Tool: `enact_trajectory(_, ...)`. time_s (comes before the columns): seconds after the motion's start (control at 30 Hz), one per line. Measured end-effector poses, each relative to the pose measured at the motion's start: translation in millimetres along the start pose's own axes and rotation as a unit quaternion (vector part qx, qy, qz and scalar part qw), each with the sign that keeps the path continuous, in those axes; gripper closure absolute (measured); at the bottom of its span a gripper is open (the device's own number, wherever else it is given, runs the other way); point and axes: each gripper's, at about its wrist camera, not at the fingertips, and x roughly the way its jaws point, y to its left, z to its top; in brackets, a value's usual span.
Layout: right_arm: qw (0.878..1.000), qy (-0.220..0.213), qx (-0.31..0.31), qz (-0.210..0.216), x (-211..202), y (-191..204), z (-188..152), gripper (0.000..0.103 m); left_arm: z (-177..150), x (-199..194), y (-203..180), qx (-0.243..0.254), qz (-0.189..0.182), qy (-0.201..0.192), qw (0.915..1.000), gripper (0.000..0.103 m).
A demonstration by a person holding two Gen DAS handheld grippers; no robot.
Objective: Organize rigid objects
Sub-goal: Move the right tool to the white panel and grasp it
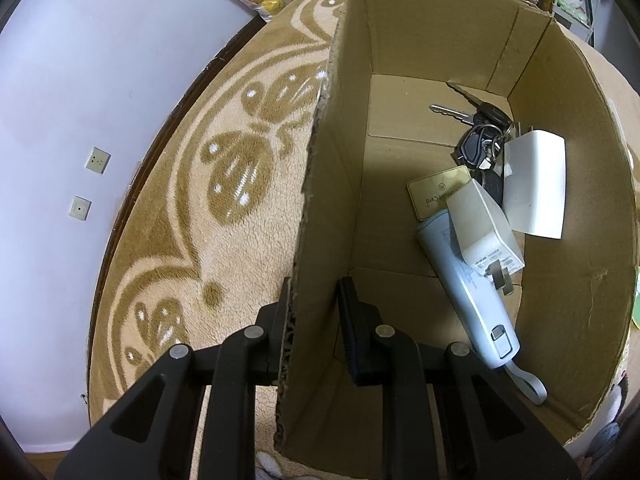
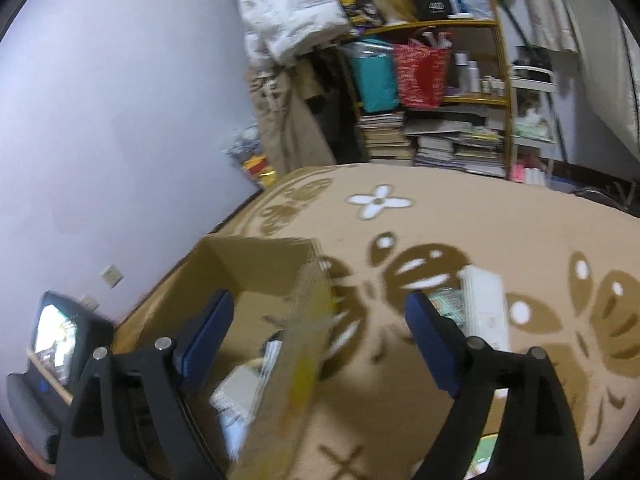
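Left gripper [image 1: 314, 308] is clamped on the cardboard box [image 1: 320, 184] wall, one finger inside, one outside. Keys [image 1: 478, 136], card [image 1: 436, 190], chargers sit inside, ahead-right. Right gripper [image 2: 320, 332] spread wide, nothing held (view blurred), above the box rim; white item [image 2: 486, 304] lies on the blanket [image 2: 500, 224] beyond its right finger.

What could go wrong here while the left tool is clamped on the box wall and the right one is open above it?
1. The left tool pinches one thin wall of the brown cardboard box; pulling may bend or tear it.
2. Tilting the box could slide the pale blue handheld device, white charger, key bunch and gold card into a heap.
3. The right tool hangs open over the box rim in a blurred view; it may clip the wall.
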Motion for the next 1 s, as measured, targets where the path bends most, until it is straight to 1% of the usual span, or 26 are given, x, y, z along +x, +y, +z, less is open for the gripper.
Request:
enact_trajectory(0.03, 1.000, 0.003, 0.005, -0.012, 4, -9, 2, 0.011, 0, 0, 0, 0.000, 0.000, 0.000, 1.0000, 0.083)
enact_trajectory(0.27, 0.997, 0.012, 0.037, -0.061, 24, -61, 8, 0.011, 0, -1, -1, 0.001, 0.001, 0.000, 1.0000, 0.083)
enact_trajectory(0.37, 0.996, 0.016, 0.047, -0.075, 32, -77, 7, 0.011, 0, 0, -1, 0.001, 0.001, 0.000, 1.0000, 0.083)
enact_trajectory(0.47, 0.994, 0.025, 0.060, -0.085, 42, -94, 0, 0.011, 0, 0, -1, 0.001, 0.001, 0.000, 1.0000, 0.083)
enact_trajectory(0.6, 0.991, 0.048, 0.085, -0.095, 56, -116, -15, 0.012, 0, 0, -1, 0.001, 0.001, 0.000, 1.0000, 0.083)
enact_trajectory(0.67, 0.989, 0.054, 0.095, -0.100, 59, -122, -20, 0.019, 0, 0, -1, 0.001, 0.001, 0.000, 1.0000, 0.083)
enact_trajectory(0.8, 0.987, 0.056, 0.115, -0.098, 62, -134, -27, 0.021, -1, 0, -1, 0.002, 0.002, 0.000, 1.0000, 0.083)
enact_trajectory(0.83, 0.986, 0.059, 0.117, -0.099, 63, -137, -29, 0.025, -1, 0, -1, 0.002, 0.002, 0.000, 1.0000, 0.083)
enact_trajectory(0.87, 0.986, 0.062, 0.118, -0.100, 65, -138, -30, 0.031, -1, 0, -1, 0.002, 0.002, 0.000, 1.0000, 0.083)
enact_trajectory(0.9, 0.986, 0.067, 0.120, -0.099, 66, -141, -32, 0.033, -1, 0, -1, 0.002, 0.002, 0.000, 1.0000, 0.083)
enact_trajectory(1.0, 0.984, 0.067, 0.141, -0.082, 67, -145, -35, 0.037, -1, 0, -1, 0.002, 0.002, 0.000, 1.0000, 0.083)
